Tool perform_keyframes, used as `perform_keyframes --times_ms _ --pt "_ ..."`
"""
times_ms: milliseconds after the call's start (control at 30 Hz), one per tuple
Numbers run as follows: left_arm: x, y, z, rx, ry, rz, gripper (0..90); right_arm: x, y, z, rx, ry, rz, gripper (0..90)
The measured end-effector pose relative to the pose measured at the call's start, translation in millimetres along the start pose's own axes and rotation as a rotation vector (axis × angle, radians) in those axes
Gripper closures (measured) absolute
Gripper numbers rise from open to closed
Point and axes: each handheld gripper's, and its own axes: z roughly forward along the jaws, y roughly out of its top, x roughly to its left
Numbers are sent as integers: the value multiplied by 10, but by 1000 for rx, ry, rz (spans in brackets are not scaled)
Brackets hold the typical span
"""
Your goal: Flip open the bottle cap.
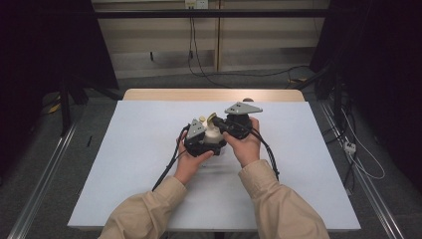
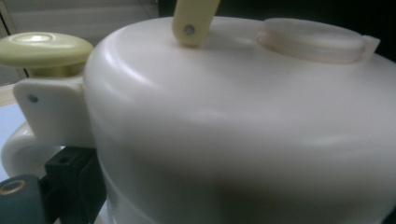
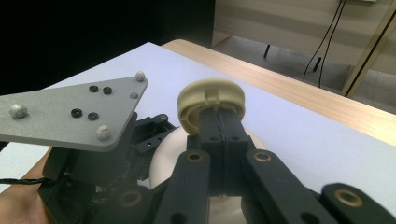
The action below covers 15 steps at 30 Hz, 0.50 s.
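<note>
A white plastic pot (image 1: 214, 135) stands mid-table between both hands. Its rounded body (image 2: 243, 121) is very close in the left gripper view, with a pale yellow knob (image 2: 44, 49) at its handle side and a round white cap (image 2: 310, 39) on top. My left gripper (image 1: 200, 138) is shut on the pot's body, and one black finger (image 2: 70, 184) presses its side. The pot's pale yellow lid (image 3: 210, 99) is tipped up on its hinge. My right gripper (image 3: 218, 119) is shut on the lid's rim, jaws pressed together. The left gripper's grey plate (image 3: 70, 112) is beside it.
The pot rests on a white sheet (image 1: 149, 149) that covers a wooden table (image 1: 209, 94). Black cables (image 1: 166, 169) trail from both grippers toward the person. Metal rails (image 1: 40, 184) and floor cables (image 1: 358, 159) flank the table.
</note>
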Motion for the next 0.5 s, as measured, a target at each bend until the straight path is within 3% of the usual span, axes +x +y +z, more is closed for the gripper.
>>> perform_keyframes --times_ms 500 --pt "0 1 -1 2 0 2 54 21 12 92 4 6 -5 900"
